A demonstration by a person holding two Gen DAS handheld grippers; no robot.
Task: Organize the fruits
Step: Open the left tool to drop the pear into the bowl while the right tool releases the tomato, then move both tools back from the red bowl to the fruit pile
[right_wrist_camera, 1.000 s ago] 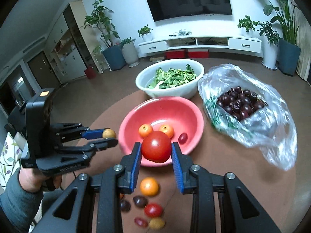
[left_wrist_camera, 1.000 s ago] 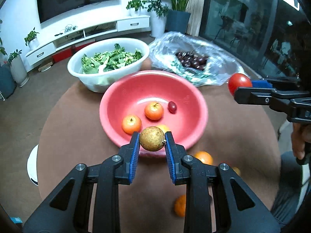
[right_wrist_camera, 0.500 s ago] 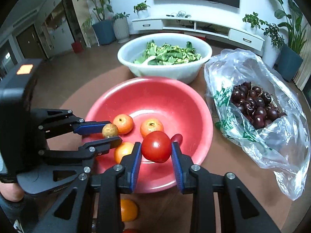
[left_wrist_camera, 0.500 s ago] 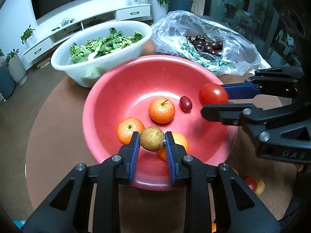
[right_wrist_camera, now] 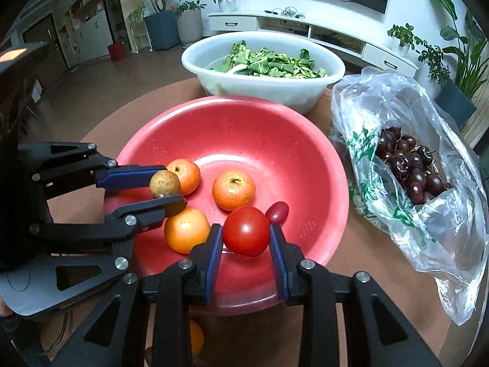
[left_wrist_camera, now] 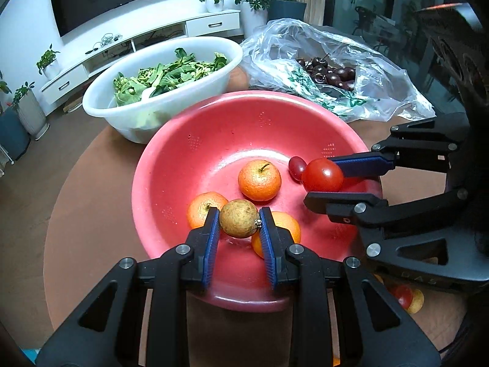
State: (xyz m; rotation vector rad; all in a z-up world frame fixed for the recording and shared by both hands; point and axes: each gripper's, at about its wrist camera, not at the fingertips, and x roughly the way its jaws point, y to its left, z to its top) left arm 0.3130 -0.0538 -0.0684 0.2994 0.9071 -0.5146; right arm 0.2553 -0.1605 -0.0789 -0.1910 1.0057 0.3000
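Over the red bowl [left_wrist_camera: 171, 165], the left gripper [left_wrist_camera: 239, 218] is clamped on a brown fruit [left_wrist_camera: 239, 218] between its pads, while the right gripper [right_wrist_camera: 246, 235] pinches a tomato [right_wrist_camera: 246, 235] above three oranges [right_wrist_camera: 233, 189].

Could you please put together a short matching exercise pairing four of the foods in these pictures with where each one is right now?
Things:
1. tomato
2. brown fruit
3. cherries
4. leafy greens

Places:
A. in the white basin
B. held in the left gripper, over the red bowl
C. inside the clear plastic bag
D. held in the right gripper, over the red bowl

Pairs: 1-D, 2-B, 3-C, 4-A
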